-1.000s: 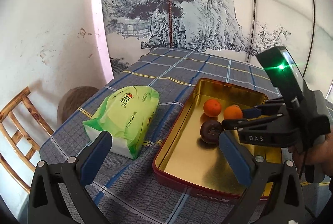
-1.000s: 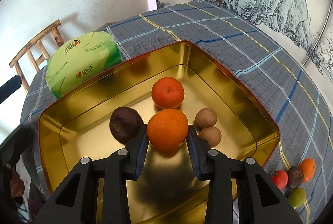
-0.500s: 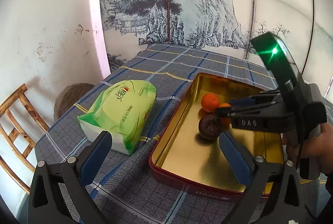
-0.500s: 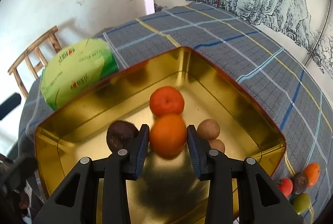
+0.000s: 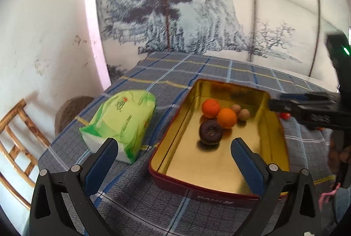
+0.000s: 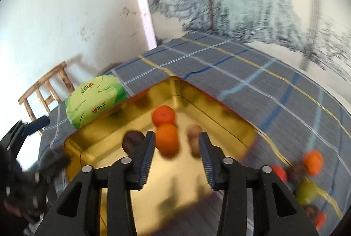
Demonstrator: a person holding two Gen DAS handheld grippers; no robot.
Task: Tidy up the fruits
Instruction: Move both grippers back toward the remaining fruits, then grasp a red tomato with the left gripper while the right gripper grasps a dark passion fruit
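Fruits sit in a gold-lined rectangular tin (image 5: 173,143) on a plaid cloth: two round oranges (image 5: 227,118), a dark purple fruit (image 5: 211,131), two brown ones. Right gripper (image 6: 177,143) is opening, clear of the near orange; left gripper (image 5: 173,149) hangs spread, empty.

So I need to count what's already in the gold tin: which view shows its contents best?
The left wrist view: the tin is sharp and open, holding two oranges, a dark fruit and two small brown ones. In the right wrist view it is blurred by motion, and the right tool, jaws opening around nothing, covers part.
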